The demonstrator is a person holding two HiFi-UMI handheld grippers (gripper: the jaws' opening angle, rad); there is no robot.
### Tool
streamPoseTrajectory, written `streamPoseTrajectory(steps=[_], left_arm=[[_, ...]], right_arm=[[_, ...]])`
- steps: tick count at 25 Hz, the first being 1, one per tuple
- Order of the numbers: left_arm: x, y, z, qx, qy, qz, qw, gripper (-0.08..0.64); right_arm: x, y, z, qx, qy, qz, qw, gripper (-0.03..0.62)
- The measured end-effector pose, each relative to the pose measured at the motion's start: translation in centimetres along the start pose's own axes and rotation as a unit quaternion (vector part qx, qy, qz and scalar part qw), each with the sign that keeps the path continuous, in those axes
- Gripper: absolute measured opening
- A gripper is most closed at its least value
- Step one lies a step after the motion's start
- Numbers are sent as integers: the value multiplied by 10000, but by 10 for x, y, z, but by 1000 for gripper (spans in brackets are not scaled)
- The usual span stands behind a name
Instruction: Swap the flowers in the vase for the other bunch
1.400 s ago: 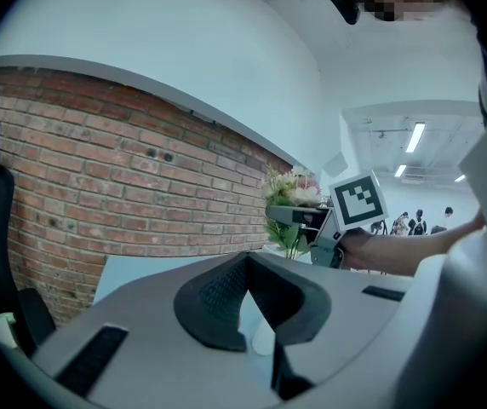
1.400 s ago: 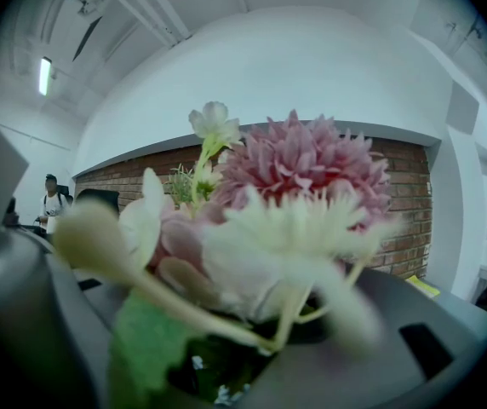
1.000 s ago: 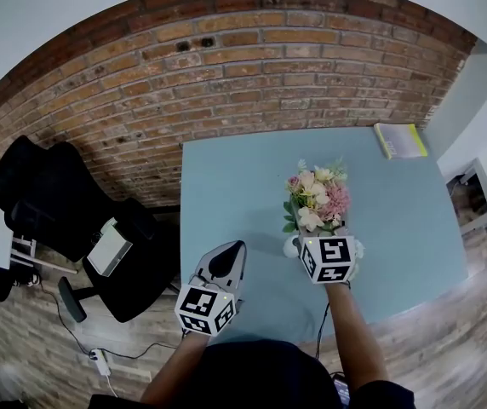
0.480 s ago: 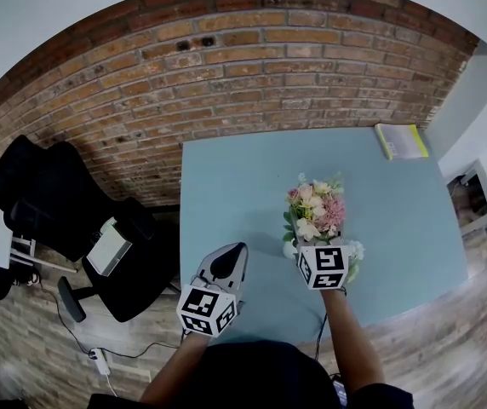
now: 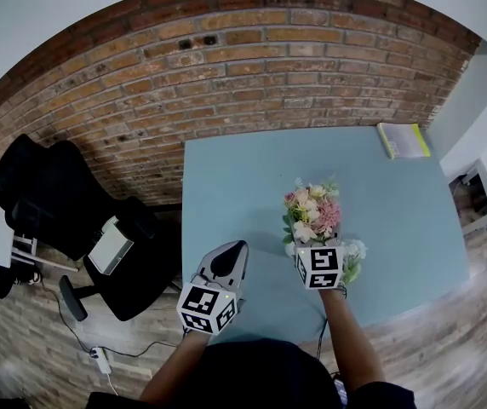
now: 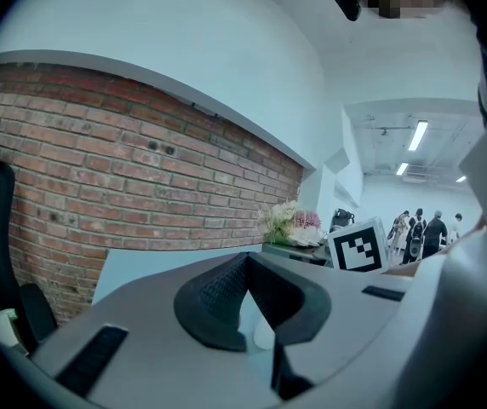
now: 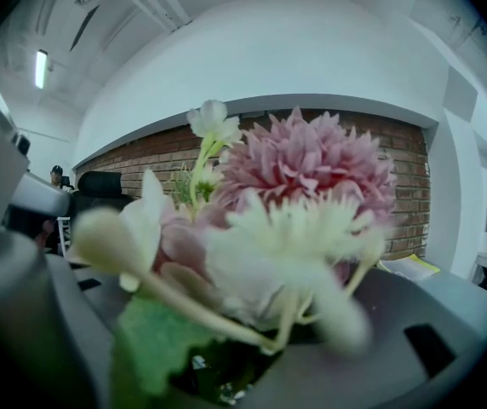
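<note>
1. Holding the pink and cream bunch of flowers, our right gripper has its jaws pinching the stems, and the blooms stand above them, over the front part of the blue bench.
2. We see the blooms fill the right gripper view, a pink one topmost.
3. Our left gripper hangs by the bench's near left corner, jaws pressed together on nothing, apart from the bunch.
4. We spot white and green bits just beside the right gripper's cube; what they are we cannot tell.
5. We see a yellow book at the bench's far right corner.
</note>
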State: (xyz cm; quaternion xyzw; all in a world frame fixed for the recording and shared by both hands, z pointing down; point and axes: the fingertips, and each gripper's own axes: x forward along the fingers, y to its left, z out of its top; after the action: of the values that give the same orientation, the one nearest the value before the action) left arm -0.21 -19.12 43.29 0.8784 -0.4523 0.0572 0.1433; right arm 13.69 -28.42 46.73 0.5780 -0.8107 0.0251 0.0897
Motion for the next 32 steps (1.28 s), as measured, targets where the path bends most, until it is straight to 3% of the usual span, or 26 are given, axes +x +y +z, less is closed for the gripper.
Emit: streamPoseTrajectory(steps=[22,32], left_arm=[[-3,1,0,-18,-52,20,10000,2],[-4,1,0,-14,-71,31,10000,2]], right_arm=[[4,5,-28,130,264,78,9995,281],[5,6,-27,411,312,128,9986,401]])
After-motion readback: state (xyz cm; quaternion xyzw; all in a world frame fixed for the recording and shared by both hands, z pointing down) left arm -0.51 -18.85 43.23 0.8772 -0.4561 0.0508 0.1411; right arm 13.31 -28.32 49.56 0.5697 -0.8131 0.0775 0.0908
